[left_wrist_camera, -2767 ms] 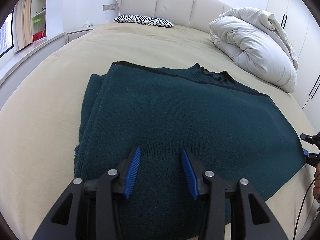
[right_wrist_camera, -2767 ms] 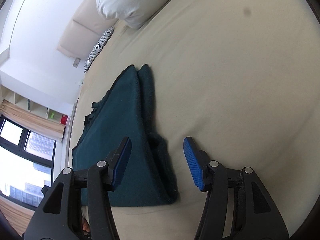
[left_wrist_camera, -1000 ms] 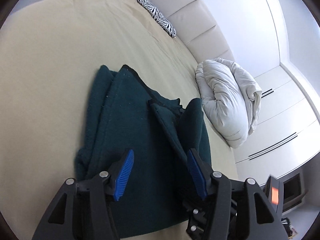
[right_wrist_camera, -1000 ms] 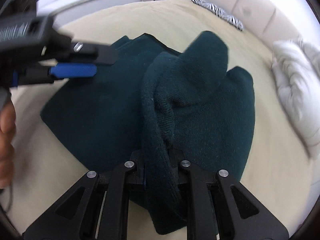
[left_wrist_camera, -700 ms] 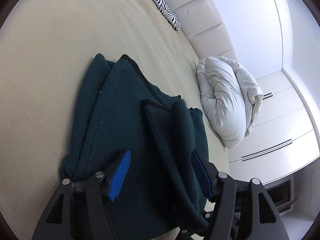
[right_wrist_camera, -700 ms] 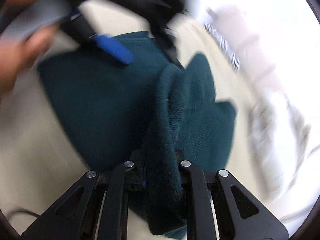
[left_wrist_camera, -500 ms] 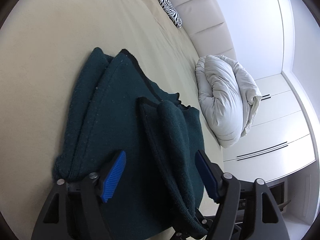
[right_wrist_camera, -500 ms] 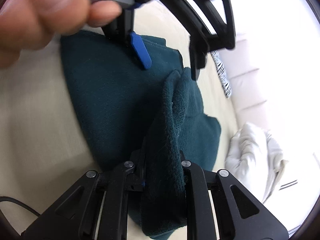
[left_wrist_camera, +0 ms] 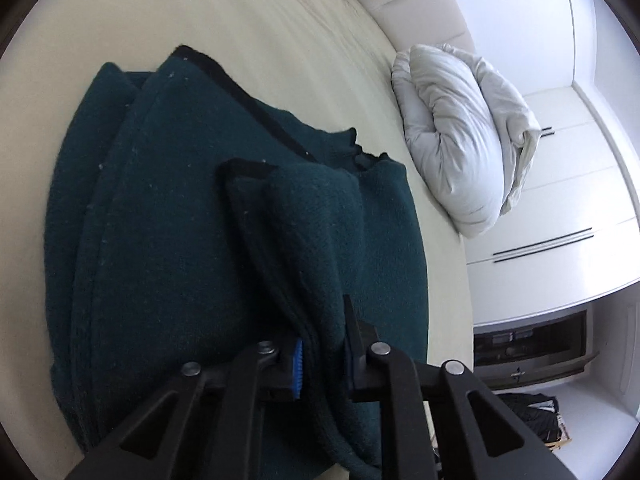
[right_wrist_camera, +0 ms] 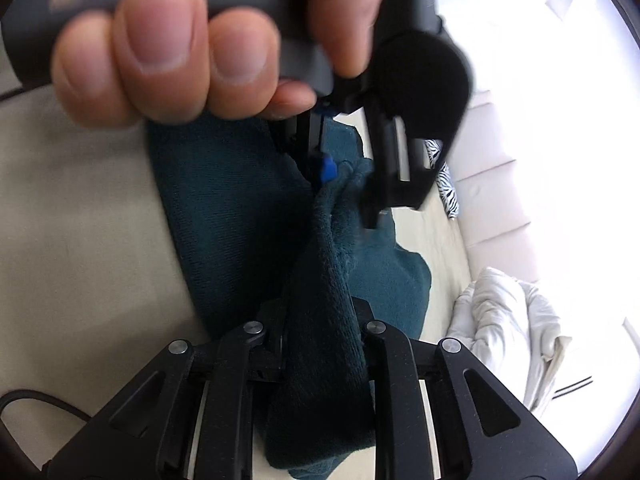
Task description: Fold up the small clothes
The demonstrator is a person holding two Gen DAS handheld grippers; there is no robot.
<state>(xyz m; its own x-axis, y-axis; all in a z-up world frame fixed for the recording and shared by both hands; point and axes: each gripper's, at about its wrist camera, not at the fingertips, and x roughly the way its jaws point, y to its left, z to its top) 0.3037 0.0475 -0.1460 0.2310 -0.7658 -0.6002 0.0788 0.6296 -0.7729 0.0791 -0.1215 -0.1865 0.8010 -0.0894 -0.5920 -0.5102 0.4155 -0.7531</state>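
**Sweater ridge now pinched from both ends**

Sweater (left_wrist_camera: 168, 264) is laid on the bed (left_wrist_camera: 248, 36), dark teal, with one side lifted into a raised ridge across the middle. A second ago that ridge was only held by the right gripper (right_wrist_camera: 320, 344); the left gripper (left_wrist_camera: 322, 354) was wide apart around it. The left jaws have just been closing, and the fold is now seen squeezed between the blue pad and the other finger. The right jaws have just been easing apart a little, but the thick roll of knit is still wedged tight between them, so it looks clamped, not dropped.

From the right wrist view, the left tool is seen very close, gripped by a hand (right_wrist_camera: 188, 52), biting the same ridge further along.

What that probably means: the lifted side is now held at two points, so it can be carried over the flat half as one even fold. Slipping at the right end might be worth watching. A duvet (left_wrist_camera: 460, 140) is bunched well apart, near the wardrobe.
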